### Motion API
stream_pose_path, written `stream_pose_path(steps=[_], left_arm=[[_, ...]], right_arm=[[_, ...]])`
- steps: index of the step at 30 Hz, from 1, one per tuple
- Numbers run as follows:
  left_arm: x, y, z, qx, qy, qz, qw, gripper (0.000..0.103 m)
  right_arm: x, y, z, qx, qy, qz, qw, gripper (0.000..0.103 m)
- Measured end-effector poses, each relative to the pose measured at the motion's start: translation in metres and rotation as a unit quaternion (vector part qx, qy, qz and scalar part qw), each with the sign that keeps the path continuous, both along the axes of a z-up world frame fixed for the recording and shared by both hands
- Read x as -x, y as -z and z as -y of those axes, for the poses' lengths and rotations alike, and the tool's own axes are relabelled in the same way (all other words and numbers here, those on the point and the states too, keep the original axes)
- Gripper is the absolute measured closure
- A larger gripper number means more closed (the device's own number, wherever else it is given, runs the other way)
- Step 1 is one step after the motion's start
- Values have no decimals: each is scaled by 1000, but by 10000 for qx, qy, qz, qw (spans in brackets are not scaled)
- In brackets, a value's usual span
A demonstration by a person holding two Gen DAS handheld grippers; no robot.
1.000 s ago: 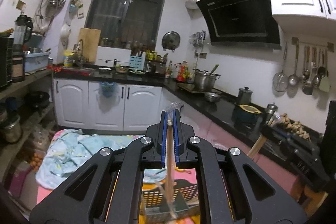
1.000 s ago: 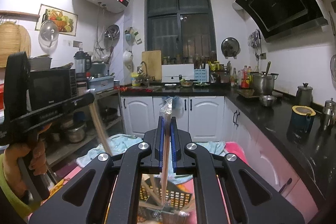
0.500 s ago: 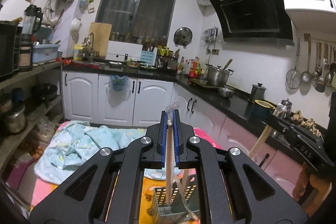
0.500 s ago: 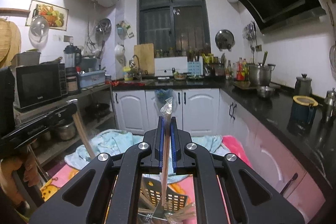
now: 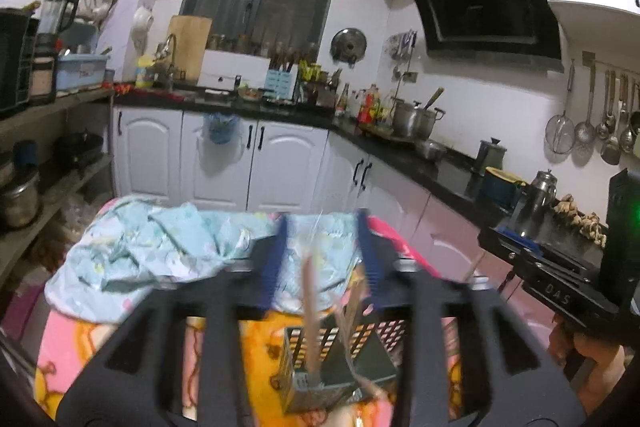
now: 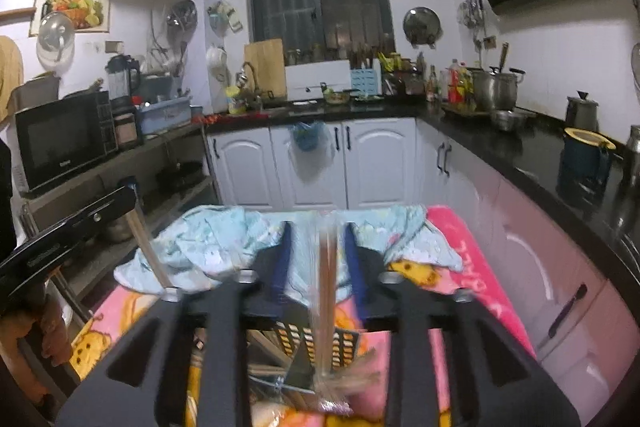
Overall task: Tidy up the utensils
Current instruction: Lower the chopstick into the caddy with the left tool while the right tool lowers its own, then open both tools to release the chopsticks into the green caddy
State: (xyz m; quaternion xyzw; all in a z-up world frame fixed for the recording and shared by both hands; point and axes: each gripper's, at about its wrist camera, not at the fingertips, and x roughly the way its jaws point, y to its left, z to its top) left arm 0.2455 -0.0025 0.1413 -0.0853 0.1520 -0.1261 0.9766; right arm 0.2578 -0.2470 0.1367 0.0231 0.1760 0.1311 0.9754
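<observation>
In the left wrist view my left gripper [image 5: 322, 255] is opening, and its blue pads stand apart. A blurred wooden chopstick [image 5: 310, 307] stands loose between them, its lower end inside the perforated utensil basket [image 5: 380, 339] below. In the right wrist view my right gripper [image 6: 316, 255] is opening too. A clear-wrapped pair of chopsticks [image 6: 326, 287] hangs blurred between its spread pads and drops into the same basket [image 6: 296, 337], which holds several other sticks. Neither gripper's pads press on anything. The other gripper shows at the right edge [image 5: 560, 291] and the left edge [image 6: 80, 227].
The basket sits on a pink and orange blanket [image 6: 472, 267], with a crumpled light blue cloth [image 5: 160, 239] behind it. Black countertops [image 6: 520, 155] with pots run along the right and back. A shelf with a microwave [image 6: 60, 139] stands left. A hand [image 6: 52, 331] grips the left tool.
Both grippers have come down toward the basket and their jaws have gone from shut on the chopsticks to apart. The chopsticks now drop loose into the basket.
</observation>
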Motion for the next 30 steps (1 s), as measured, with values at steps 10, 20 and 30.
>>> stream_pose_path(steps=[10,20,30], left_arm=[[18,12,-32,297,-213,-347,9987,31],[51,31,-50,453,-308,-633,9965,11],[75,45,-44,472,-182,-808,9954,11]], right_arm=[[30,2,16,-69,57,-73,9999,56],[68,8,23,-52,12,-129,9999,44],[102,14,15,54,-189,-170,9997,37]])
